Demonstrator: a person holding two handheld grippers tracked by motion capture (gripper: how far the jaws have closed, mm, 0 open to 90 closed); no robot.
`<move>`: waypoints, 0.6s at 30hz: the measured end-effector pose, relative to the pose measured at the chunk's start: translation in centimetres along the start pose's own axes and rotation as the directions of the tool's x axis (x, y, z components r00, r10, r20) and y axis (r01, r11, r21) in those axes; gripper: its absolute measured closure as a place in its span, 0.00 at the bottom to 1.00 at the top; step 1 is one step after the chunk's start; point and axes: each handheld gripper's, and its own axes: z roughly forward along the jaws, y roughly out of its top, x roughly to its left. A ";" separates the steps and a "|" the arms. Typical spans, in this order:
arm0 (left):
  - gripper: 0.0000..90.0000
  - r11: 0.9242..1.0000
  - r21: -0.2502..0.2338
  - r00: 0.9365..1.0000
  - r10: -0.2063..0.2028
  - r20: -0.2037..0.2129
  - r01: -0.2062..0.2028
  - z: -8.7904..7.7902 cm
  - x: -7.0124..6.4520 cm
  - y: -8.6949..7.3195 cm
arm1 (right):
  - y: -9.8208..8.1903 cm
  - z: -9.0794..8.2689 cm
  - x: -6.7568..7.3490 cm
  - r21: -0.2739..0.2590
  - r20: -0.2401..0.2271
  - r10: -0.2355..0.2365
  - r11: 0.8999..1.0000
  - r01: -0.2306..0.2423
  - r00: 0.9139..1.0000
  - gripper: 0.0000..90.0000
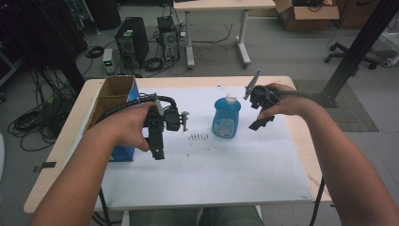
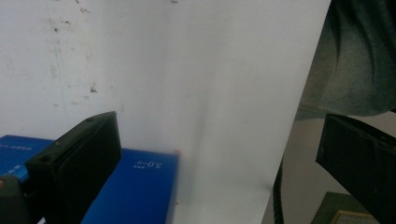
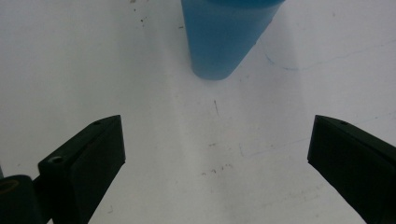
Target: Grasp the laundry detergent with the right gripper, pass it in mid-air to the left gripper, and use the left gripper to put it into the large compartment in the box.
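Observation:
A blue bottle (image 1: 226,117) with a white cap stands upright near the middle of the white sheet (image 1: 211,165). My right gripper (image 1: 261,122) hovers just right of it, tilted down at the sheet. In the right gripper view its jaws (image 3: 215,123) are wide apart with nothing between them, and the blue bottle (image 3: 224,32) is ahead of them. My left gripper (image 1: 157,147) hangs left of the bottle, pointing down and toward me. Its jaws (image 2: 217,126) are open and hold nothing, above the sheet (image 2: 187,70) and a blue box (image 2: 135,186).
An open cardboard box with blue sides (image 1: 117,101) stands at the sheet's left edge, right beside my left hand. Small dark marks (image 1: 197,137) dot the sheet left of the bottle. The table's near edge (image 2: 299,158) and the person's trousers (image 2: 359,56) lie beyond the left jaws.

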 end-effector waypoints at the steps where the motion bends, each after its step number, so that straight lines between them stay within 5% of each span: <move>1: 0.00 1.000 0.001 1.000 0.003 -0.001 -0.003 0.1 -0.1 0.0 | 0.0 0.1 0.0 -0.004 0.001 0.003 1.000 -0.003 1.000 0.05; 18: 0.00 1.000 0.002 1.000 0.008 0.006 -0.008 0.8 -0.8 -0.4 | -0.5 2.6 -0.1 -0.111 -0.004 0.028 0.993 -0.028 1.000 0.05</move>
